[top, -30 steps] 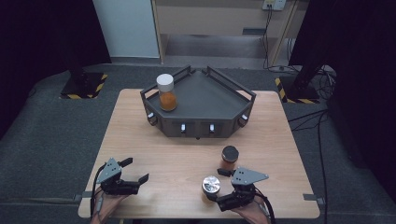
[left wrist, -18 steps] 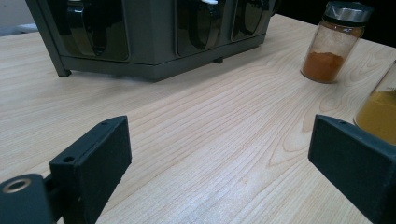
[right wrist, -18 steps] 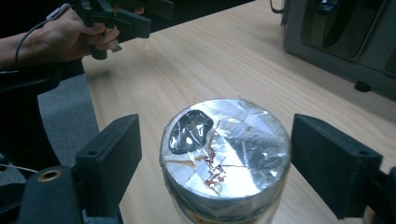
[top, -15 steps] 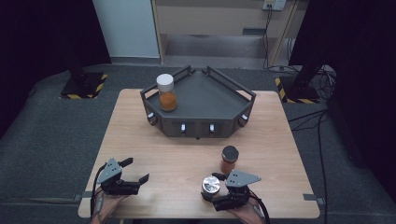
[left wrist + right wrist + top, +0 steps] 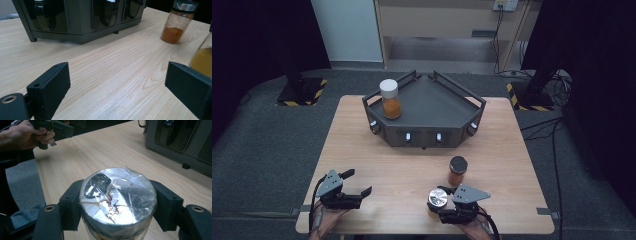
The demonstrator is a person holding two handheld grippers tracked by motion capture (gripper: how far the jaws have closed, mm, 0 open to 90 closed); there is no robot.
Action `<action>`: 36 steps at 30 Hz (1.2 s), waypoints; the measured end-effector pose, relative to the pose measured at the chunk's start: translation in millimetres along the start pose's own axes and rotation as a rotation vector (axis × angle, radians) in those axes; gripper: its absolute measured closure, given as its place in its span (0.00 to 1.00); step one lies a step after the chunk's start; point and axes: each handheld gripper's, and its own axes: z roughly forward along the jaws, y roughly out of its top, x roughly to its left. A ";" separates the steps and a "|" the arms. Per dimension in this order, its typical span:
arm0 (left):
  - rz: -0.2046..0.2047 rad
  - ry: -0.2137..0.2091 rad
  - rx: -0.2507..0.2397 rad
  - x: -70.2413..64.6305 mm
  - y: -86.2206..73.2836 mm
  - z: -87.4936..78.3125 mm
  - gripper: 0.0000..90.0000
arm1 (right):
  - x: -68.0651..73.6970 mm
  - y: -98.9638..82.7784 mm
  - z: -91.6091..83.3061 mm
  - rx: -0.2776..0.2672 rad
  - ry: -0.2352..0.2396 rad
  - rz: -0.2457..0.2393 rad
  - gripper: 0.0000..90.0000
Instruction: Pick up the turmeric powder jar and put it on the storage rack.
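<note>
Pale wood makes up the table (image 5: 362, 130), which spreads across the middle of the high view on a dark grey carpeted floor (image 5: 257, 150). On its far half, upper centre of the frame, sits a dark grey wedge-shaped rack (image 5: 437, 107) with a railed top and small white knobs along its front. A white-capped jar of orange powder (image 5: 390, 99) stands on the rack's upper left corner.

Lower right of centre, a black-lidded jar of reddish-orange spice (image 5: 457, 171) stands upright on the bare wood, near the right gripper (image 5: 443, 202) but apart from it. That gripper, at the bottom right of the frame, has just been closing its jaws, and they now clasp a foil-topped jar (image 5: 437, 198) from both sides. In the right gripper view the black pads press against the jar's neck at left and right, the crinkled silver foil lid sits at the centre of the frame, and yellow-orange contents show beneath it.

At the bottom left, the left gripper (image 5: 357, 184) rests low over the table with its jaws spread wide and nothing between them; its own view shows only wood grain in the gap.
</note>
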 end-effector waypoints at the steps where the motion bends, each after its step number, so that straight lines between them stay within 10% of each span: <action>1: 0.000 0.000 0.000 0.0 -0.1 0.0 0.06 | 0.5 0.2 0.0 0.000 -0.002 -0.001 0.38; 36: -0.001 0.002 0.005 0.1 0.3 0.2 0.06 | -10.9 54.0 -0.2 -0.017 0.030 -0.020 0.38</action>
